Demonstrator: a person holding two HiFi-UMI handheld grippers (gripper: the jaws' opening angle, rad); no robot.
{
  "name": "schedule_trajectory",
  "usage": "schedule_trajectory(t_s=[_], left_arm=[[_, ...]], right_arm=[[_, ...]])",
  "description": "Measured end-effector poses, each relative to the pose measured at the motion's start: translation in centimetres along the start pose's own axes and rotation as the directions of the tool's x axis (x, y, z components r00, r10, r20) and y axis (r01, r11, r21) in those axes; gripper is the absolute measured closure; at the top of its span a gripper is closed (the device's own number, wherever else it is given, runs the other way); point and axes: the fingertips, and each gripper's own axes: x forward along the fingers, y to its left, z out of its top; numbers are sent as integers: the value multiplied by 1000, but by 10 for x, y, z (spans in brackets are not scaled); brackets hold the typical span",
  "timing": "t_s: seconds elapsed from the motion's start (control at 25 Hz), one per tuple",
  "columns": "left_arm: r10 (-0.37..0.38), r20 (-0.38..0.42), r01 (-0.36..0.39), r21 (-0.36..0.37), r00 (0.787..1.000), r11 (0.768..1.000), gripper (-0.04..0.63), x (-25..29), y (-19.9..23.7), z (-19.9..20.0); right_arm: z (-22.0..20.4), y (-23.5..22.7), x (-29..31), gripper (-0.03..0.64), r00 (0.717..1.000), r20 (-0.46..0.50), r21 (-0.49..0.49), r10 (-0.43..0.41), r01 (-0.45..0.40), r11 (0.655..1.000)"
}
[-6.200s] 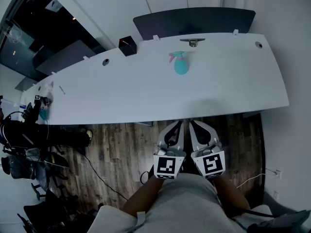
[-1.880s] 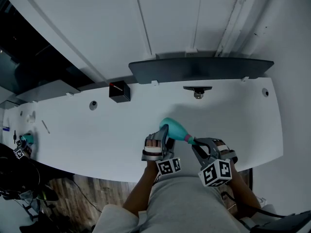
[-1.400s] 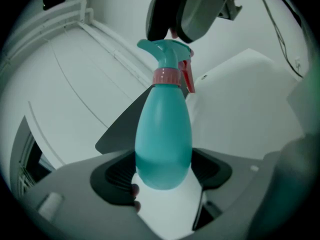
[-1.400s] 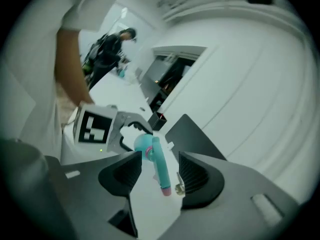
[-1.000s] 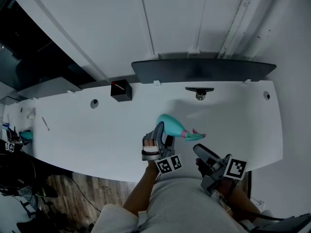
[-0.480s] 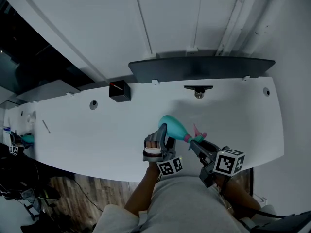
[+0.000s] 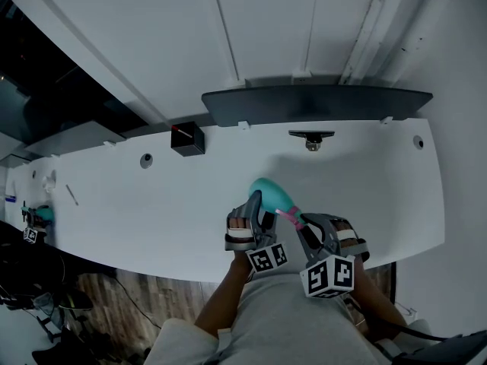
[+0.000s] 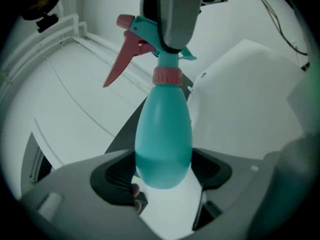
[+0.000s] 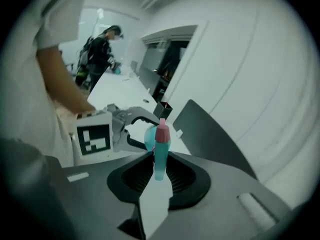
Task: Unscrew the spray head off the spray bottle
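Note:
A teal spray bottle (image 7: pixel 268 195) is held tilted above the white desk (image 7: pixel 114 196). My left gripper (image 7: pixel 253 213) is shut on its rounded lower body (image 8: pixel 163 134). The neck carries a pink collar (image 8: pixel 166 76), and above it sits the teal spray head with its pink trigger (image 8: pixel 120 59). My right gripper (image 7: pixel 298 226) has just been closing with the spray head (image 9: pixel 160 159) between its jaws, and the pads now press on it. In the right gripper view the pink collar (image 9: pixel 162 133) shows just beyond the jaws, with the left gripper (image 9: pixel 131 127) behind it.
A small black box (image 7: pixel 187 139) and a metal clamp (image 7: pixel 310 138) sit at the desk's far edge, in front of a dark panel (image 7: pixel 319 101). Round cable holes (image 7: pixel 146 160) dot the desk. A person (image 9: pixel 102 49) stands far off down the long desk.
The right gripper has rolled over and moved in from beside the bottle onto the spray head, closing on it. The left gripper and the bottle have stayed put.

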Motion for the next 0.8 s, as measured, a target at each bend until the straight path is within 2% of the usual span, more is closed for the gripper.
schedule_trajectory(t_s=[0.08, 0.12, 0.16, 0.24, 0.36, 0.4, 0.48, 0.52, 0.56, 0.6, 0.68, 0.72, 0.76, 0.8], left_arm=[[-1, 1, 1, -8, 1000, 1000, 252, 0, 0, 1], [-2, 2, 2, -13, 1000, 1000, 252, 0, 0, 1], [-4, 2, 4, -20, 1000, 1000, 252, 0, -1, 1], [-7, 1, 7, -36, 1000, 999, 252, 0, -2, 1], [-5, 2, 5, -74, 1000, 997, 252, 1, 2, 2], [-3, 1, 3, -95, 1000, 995, 252, 1, 4, 2], [6, -5, -6, -135, 1000, 991, 252, 2, 10, 1], [12, -7, -13, -149, 1000, 989, 252, 2, 13, 1], [19, -5, -20, -159, 1000, 987, 252, 2, 17, 1], [26, -1, -26, -166, 1000, 986, 252, 2, 19, 2], [38, 10, -36, -181, 999, 983, 253, 2, 23, 5], [42, 16, -38, -191, 999, 981, 252, 1, 24, 6], [42, 21, -37, -199, 999, 979, 252, 1, 24, 7], [40, 26, -34, -201, 999, 979, 253, 0, 23, 9]], right_arm=[[-1, 3, -1, 534, 999, -3, -208, -49, 48, 977], [-1, 4, -1, 535, 998, 1, -277, -67, 65, 959], [-2, 4, 0, 535, 997, 7, -320, -81, 79, 944], [-3, 2, 0, 532, 995, 24, -332, -98, 101, 938], [3, 0, -5, 526, 992, 86, -229, -92, 110, 967], [7, 1, -8, 487, 990, 118, -158, -72, 90, 983], [14, 2, -17, 367, 979, 202, 68, -7, -7, 998], [17, 1, -22, 324, 966, 258, 217, 21, -80, 973], [19, -3, -29, 302, 947, 320, 376, 35, -160, 913], [20, -9, -34, 299, 925, 378, 526, 30, -241, 816], [14, -21, -40, 297, 894, 448, 745, -20, -361, 560], [9, -27, -40, 283, 887, 459, 801, -56, -385, 459], [3, -30, -38, 273, 887, 454, 825, -82, -383, 415], [-1, -30, -34, 268, 897, 433, 825, -90, -355, 440]])
